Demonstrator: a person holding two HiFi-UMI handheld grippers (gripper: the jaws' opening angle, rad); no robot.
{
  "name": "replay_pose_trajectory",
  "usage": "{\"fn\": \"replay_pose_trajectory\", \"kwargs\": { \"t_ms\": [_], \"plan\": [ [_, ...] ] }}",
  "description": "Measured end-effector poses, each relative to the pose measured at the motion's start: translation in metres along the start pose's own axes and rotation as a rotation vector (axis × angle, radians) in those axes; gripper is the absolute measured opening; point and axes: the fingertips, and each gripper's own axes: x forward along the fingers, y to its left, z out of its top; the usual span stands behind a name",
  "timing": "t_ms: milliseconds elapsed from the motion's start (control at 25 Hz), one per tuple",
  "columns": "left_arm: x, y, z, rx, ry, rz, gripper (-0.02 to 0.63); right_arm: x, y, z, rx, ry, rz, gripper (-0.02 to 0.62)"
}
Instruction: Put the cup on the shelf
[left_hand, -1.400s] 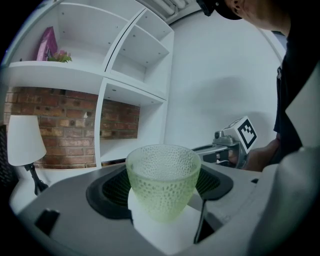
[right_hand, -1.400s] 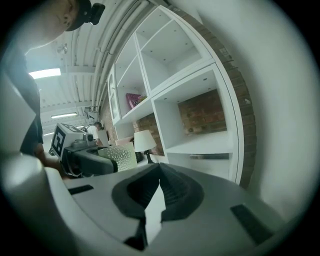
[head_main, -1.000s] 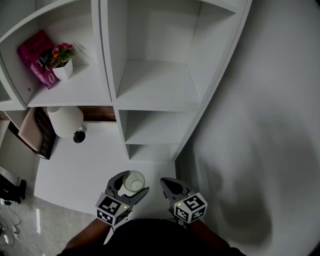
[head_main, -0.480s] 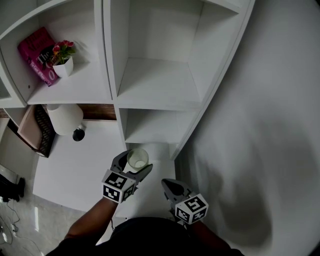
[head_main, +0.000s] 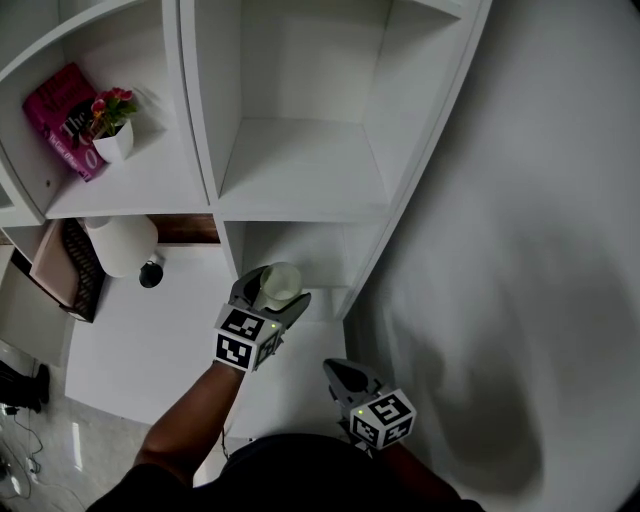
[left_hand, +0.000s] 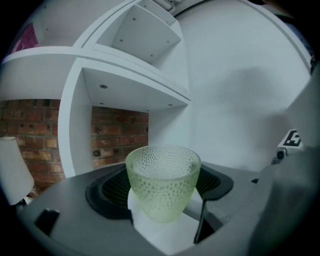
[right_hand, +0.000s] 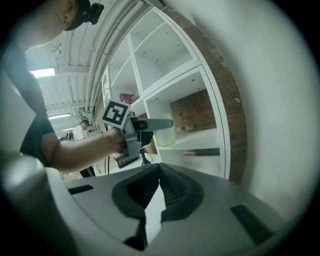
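White shelf unit (head_main: 300, 170) fills the upper half of the head view; plain white wall (head_main: 540, 220) takes the right side. Brick backing (left_hand: 117, 135) shows through the open compartments in the left gripper view. White tabletop (head_main: 150, 330) at lower left, running up to the foot of the shelf.

Upper left compartment: pink book (head_main: 62, 115) leaning, small white pot of flowers (head_main: 112, 140) just beside it. White lamp shade (head_main: 122, 245) below that, at the left edge.

Left gripper (head_main: 275, 292), frame centre, at the mouth of the lower compartment. Its 2 jaws are clamped on the cup (head_main: 281, 283). The cup (left_hand: 162, 180) is pale green dimpled glass, upright, rim above the pads, base between them. Cannot tell whether it touches the shelf board.

Right gripper (head_main: 338, 370), lower centre, well apart from the cup; jaws closed tip to tip, nothing between them.
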Motion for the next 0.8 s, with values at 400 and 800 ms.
{"fn": "replay_pose_trajectory", "kwargs": {
  "t_ms": [400,800],
  "plan": [
    [0.051,0.024,0.013,-0.001,0.016,0.018,0.383,-0.001,-0.009,-0.003,0.024,0.005,-0.014,0.005],
    [0.091,0.055,0.014,0.019,0.043,0.069,0.383,-0.004,-0.023,-0.010,0.051,0.016,-0.038,0.005]
  ]
}}
